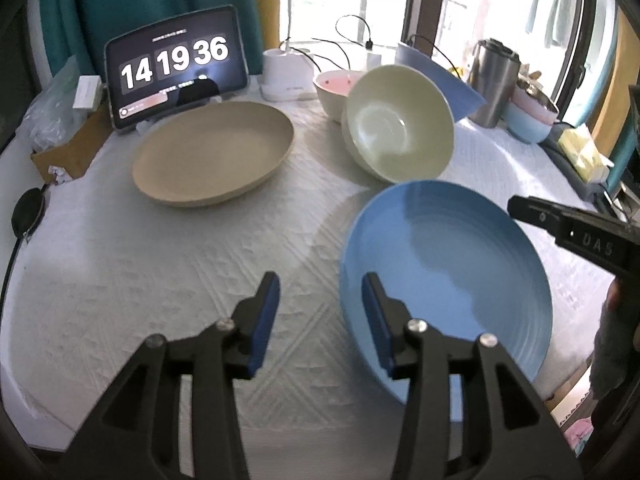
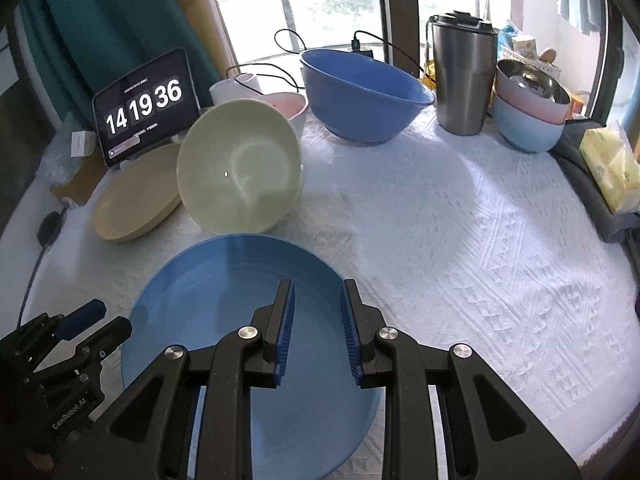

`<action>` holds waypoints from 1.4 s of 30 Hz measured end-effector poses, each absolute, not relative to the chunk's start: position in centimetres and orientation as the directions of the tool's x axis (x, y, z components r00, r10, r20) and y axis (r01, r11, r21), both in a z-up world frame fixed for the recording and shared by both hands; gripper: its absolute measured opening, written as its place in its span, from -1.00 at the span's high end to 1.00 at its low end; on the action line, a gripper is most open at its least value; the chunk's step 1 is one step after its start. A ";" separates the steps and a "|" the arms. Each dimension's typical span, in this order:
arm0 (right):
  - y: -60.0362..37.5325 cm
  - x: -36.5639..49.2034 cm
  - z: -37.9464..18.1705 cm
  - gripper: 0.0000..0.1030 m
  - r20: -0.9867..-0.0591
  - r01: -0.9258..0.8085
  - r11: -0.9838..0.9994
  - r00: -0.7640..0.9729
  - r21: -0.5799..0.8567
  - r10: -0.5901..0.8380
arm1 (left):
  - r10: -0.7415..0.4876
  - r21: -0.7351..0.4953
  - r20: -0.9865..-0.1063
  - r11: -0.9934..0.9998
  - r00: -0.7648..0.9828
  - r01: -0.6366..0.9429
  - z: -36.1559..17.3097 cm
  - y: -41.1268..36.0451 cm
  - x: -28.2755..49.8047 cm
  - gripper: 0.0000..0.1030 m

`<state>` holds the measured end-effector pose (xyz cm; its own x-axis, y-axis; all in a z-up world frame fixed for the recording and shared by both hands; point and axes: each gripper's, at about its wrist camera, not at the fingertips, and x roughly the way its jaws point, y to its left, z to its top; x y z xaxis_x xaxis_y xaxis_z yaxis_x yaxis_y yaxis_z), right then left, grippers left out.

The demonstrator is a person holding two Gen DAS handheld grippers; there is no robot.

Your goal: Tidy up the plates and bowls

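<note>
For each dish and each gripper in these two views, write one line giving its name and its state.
Blue plate: flat on the cloth, nothing in it.
Green bowl: tipped on its side, empty.
Tan plate: flat, empty.
Large blue bowl: upright.
Steel tumbler: upright, lid on.
Tablet: propped up, screen lit.
Left gripper: open, empty.
Right gripper: open over the blue plate, empty.

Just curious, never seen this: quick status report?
Left hand-held gripper open beside blue plate. Right hand-held gripper open above it. Green bowl tipped just behind.

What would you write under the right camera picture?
Right gripper, jaws apart, over a blue plate; green bowl tipped behind.
</note>
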<state>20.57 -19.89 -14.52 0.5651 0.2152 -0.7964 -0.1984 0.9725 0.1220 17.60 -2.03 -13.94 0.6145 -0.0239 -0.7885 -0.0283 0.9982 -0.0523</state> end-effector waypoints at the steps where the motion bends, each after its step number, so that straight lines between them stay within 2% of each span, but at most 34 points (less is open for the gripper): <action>1: -19.6 20.6 -14.4 0.50 -0.796 -0.201 0.972 0.566 0.118 0.214 | -0.023 -0.054 -0.785 0.998 0.619 -0.032 -13.8 -1.7 17.6 0.13; 42: -4.9 23.4 -13.1 0.49 -0.812 -0.358 0.933 0.534 0.033 0.234 | 0.030 -0.120 -0.738 0.977 0.674 -0.175 -13.1 12.4 19.7 0.12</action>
<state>23.42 -4.89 -13.15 0.5341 0.2342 -0.8123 -0.3584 0.9330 0.0333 19.66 12.37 -13.12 0.6745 0.0303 -0.7377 -0.1750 0.9772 -0.1198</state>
